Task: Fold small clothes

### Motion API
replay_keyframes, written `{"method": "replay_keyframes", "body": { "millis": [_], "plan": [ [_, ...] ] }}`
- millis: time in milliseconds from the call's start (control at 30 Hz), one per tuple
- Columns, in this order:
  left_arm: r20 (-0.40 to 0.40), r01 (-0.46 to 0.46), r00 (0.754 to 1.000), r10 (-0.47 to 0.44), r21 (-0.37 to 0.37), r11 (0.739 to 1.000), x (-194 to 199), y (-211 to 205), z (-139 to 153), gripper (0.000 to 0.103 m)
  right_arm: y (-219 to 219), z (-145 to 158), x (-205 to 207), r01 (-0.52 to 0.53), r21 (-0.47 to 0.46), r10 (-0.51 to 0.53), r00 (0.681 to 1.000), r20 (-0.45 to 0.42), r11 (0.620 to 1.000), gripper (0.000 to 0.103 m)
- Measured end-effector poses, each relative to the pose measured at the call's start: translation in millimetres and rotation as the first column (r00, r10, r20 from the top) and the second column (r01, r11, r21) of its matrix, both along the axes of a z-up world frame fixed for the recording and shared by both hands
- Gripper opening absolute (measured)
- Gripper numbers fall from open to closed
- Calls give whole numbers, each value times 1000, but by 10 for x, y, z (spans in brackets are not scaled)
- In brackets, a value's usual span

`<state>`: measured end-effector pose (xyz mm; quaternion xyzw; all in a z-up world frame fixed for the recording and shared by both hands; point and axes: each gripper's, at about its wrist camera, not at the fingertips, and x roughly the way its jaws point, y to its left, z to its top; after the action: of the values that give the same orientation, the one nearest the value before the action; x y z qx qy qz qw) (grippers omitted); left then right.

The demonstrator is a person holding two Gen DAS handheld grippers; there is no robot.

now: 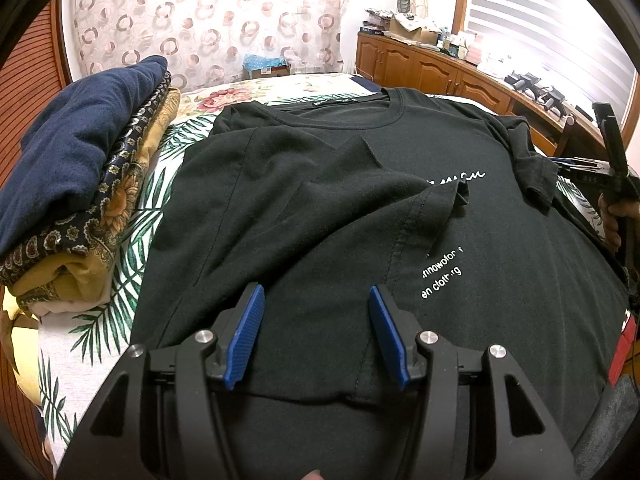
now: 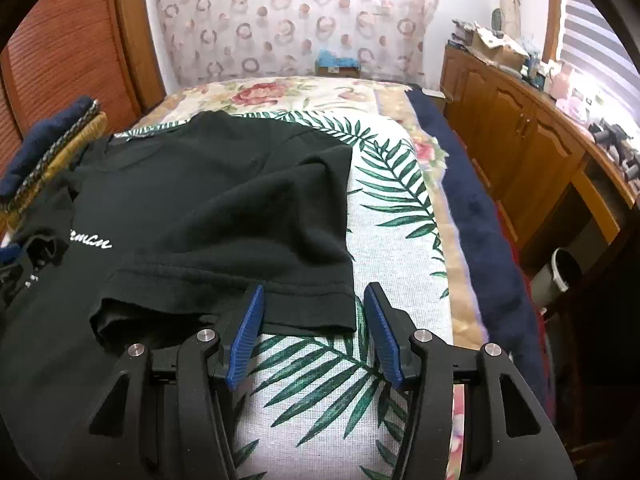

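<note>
A black T-shirt (image 1: 320,208) with white lettering lies face up on the bed. Its left side and sleeve (image 1: 400,200) are folded inward over the chest. My left gripper (image 1: 316,292) hovers open over the shirt's lower part, with only flat cloth beneath the blue pads. In the right wrist view the same T-shirt (image 2: 208,208) lies to the left. Its other sleeve (image 2: 224,300) is bunched, and the sleeve's hem reaches between the fingers of my right gripper (image 2: 314,288). That gripper is open and its pads do not press on the cloth.
A stack of folded clothes (image 1: 80,168) sits at the bed's left side. The leaf-print bed cover (image 2: 384,200) shows to the right of the shirt, edged by a navy blanket (image 2: 480,216). A wooden cabinet (image 2: 520,140) and a bucket (image 2: 560,272) stand beyond.
</note>
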<state>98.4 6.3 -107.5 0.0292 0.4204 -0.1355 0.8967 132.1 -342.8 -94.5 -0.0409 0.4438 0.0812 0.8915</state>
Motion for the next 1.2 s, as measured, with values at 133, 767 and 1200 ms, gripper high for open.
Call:
{"method": "replay_keyframes", "body": {
  "millis": [133, 767, 1200],
  "plan": [
    [0, 0, 1000, 0, 0, 1000, -5, -3, 0, 54, 76, 18, 36, -64, 31, 65, 998, -10, 997, 4],
    [0, 0, 1000, 0, -1, 1000, 2, 2, 1, 54, 1384, 756, 518, -299, 54, 287, 945, 157, 953, 3],
    [0, 0, 1000, 0, -2, 1000, -2, 1, -2, 55, 1212, 525, 265, -250, -18, 250, 963, 99, 968, 50]
  ]
}}
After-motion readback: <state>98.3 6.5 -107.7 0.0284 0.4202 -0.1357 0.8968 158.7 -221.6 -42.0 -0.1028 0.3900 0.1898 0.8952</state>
